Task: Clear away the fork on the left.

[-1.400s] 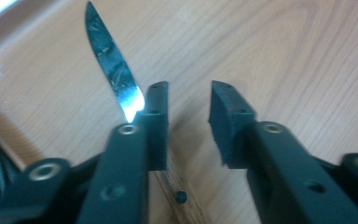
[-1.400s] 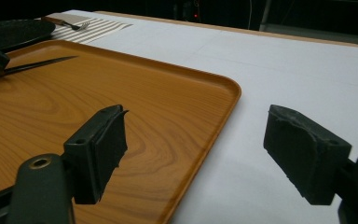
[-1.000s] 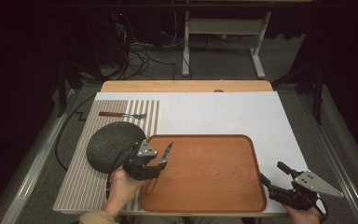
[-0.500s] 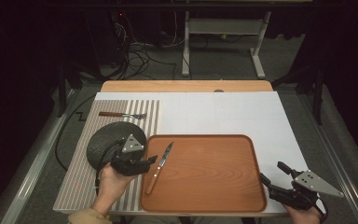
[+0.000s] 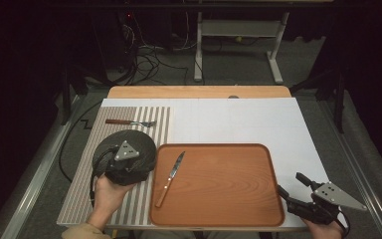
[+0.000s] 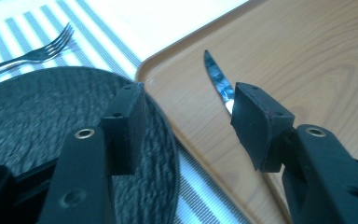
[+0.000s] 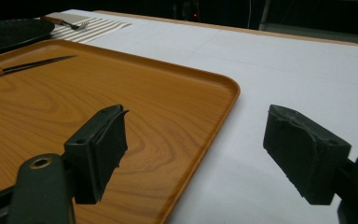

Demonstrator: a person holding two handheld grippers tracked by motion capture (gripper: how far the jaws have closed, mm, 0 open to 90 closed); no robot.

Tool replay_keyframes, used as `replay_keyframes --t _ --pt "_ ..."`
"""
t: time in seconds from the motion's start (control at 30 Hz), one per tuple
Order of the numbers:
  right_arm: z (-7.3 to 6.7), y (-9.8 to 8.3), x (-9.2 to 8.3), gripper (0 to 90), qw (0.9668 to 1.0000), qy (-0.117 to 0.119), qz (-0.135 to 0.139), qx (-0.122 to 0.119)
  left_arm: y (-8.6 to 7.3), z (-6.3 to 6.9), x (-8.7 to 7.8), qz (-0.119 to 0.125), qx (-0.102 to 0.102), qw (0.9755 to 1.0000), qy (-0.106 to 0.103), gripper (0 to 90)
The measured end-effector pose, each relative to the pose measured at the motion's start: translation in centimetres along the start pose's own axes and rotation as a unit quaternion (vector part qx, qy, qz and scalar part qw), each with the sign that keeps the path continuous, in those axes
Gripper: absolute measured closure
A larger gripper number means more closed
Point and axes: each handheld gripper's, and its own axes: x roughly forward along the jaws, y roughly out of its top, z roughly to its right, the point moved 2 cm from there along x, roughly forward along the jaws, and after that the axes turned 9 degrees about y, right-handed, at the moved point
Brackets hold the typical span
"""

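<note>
A knife (image 5: 171, 172) with a wooden handle lies on the left side of the wooden tray (image 5: 219, 179), blade pointing away. In the left gripper view its blade (image 6: 216, 79) shows just beyond the right jaw. My left gripper (image 5: 137, 162) hovers over the dark round plate (image 5: 139, 142), left of the tray. Its jaws (image 6: 189, 112) have just been opening and stand open with nothing between them. My right gripper (image 5: 292, 185) rests at the tray's near right corner, open and empty (image 7: 196, 135).
A fork (image 5: 129, 122) lies on the striped mat (image 5: 79, 199) behind the plate. White covering (image 5: 238, 119) spreads behind and to the right of the tray. Past the table's far edge are a desk frame and cables on the floor.
My left gripper has let go of the knife, which now lies on the tray, and has drawn back to the left and up over the plate. The right gripper has stayed put.
</note>
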Motion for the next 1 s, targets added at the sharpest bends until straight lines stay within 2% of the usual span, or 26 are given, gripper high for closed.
replay_keyframes --t 0.33,0.43,0.6,0.77,0.87,1.0 --pt "0.1 0.0 0.0 21.7 1.0000 0.000 0.001 0.000 -0.6 -1.7 -1.0 0.009 -0.017 0.9997 0.015 42.8" --pt "0.0 0.0 0.0 21.7 1.0000 0.002 0.001 -0.005 -0.8 -2.2 -1.3 0.012 -0.021 0.9995 0.021 39.2" --pt "0.1 0.0 -0.1 21.7 1.0000 0.001 0.001 -0.001 -1.3 -3.2 -1.7 0.017 -0.036 0.9988 0.027 39.2" --pt "0.0 0.0 0.0 21.7 1.0000 0.000 0.000 -0.003 -1.4 -4.3 -2.1 0.021 -0.046 0.9982 0.032 39.1" --pt "0.0 -0.1 -0.2 21.7 1.0000 -0.003 0.001 -0.002 -1.3 -5.0 -2.2 0.021 -0.055 0.9979 0.026 39.1" --pt "0.1 -0.1 -0.4 21.7 1.0000 -0.004 0.003 -0.002 -1.2 -5.8 -2.2 0.022 -0.058 0.9974 0.037 39.0"
